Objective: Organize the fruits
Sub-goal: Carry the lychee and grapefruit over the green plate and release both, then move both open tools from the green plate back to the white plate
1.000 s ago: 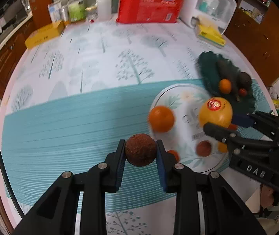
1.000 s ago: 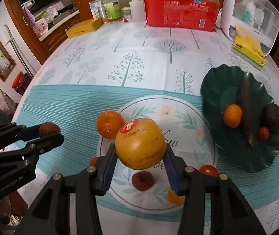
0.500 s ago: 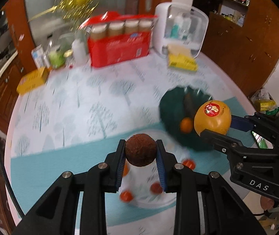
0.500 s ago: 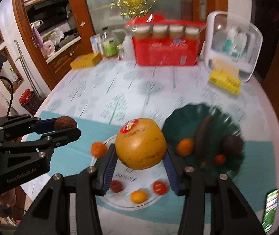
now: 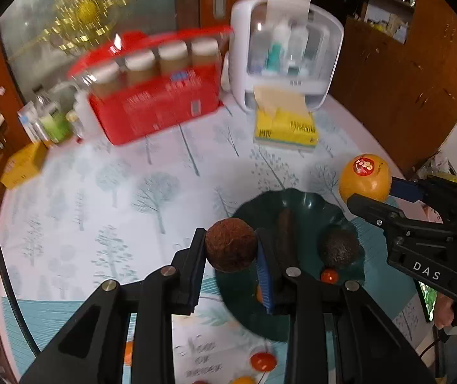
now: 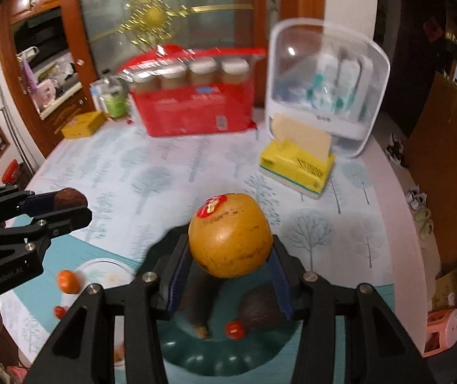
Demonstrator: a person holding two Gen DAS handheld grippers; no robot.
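Observation:
My left gripper (image 5: 231,249) is shut on a small round brown fruit (image 5: 230,245), held above the near left rim of the dark green plate (image 5: 311,204). My right gripper (image 6: 230,244) is shut on a large yellow-orange fruit with a red sticker (image 6: 230,235), held over the same green plate (image 6: 225,361). In the left wrist view that right gripper (image 5: 367,188) comes in from the right with the yellow fruit (image 5: 364,177). The plate holds a long dark fruit (image 5: 285,230), a dark avocado (image 5: 339,247) and a small red tomato (image 5: 329,276).
A white patterned plate (image 6: 100,267) lies left of the green one, with an orange (image 6: 67,281) and small red and yellow fruits around it. At the table's back stand a red pack of jars (image 5: 154,102), a white storage box (image 5: 287,51), a yellow tissue pack (image 5: 285,126) and bottles.
Both grippers rose and travelled from above the white plate to above the green plate, each keeping its fruit. The views tilted up towards the back of the table.

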